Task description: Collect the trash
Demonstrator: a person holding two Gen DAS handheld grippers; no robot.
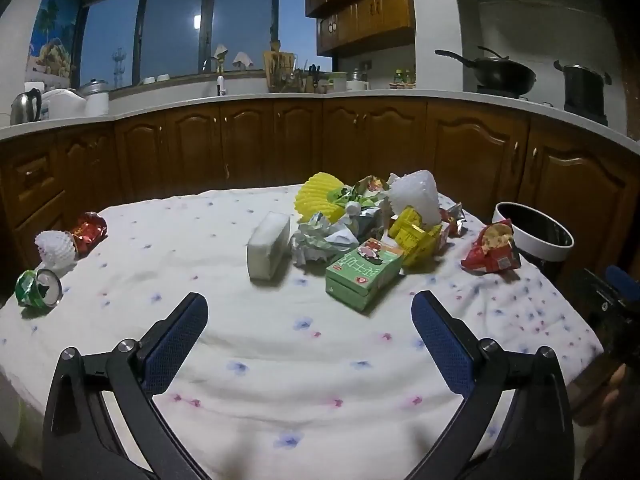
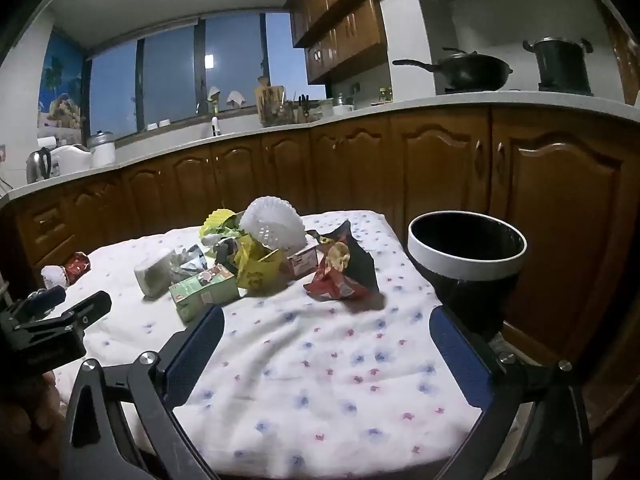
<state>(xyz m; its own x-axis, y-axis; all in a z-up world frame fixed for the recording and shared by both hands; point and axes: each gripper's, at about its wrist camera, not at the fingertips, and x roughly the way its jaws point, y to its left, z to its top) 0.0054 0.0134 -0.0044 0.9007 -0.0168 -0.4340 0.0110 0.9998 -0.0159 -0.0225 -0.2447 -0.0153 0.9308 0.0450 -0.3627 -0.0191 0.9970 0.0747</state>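
Trash lies piled on a table with a white flowered cloth (image 1: 280,340): a green carton (image 1: 362,276), a white foam block (image 1: 269,250), yellow wrappers (image 1: 416,236), white foam netting (image 1: 414,196) and crumpled foil (image 1: 320,240). A red snack bag (image 1: 491,248) lies at the right edge beside a white-rimmed black bin (image 1: 536,232). My left gripper (image 1: 310,312) is open and empty above the cloth, short of the pile. My right gripper (image 2: 326,324) is open and empty, near the red snack bag (image 2: 340,272) and the bin (image 2: 466,248).
At the table's left edge lie a crushed green can (image 1: 38,288), a white foam net (image 1: 56,246) and a red wrapper (image 1: 89,232). Wooden cabinets (image 1: 320,144) and a counter with a wok (image 1: 504,72) and a pot (image 1: 584,88) stand behind.
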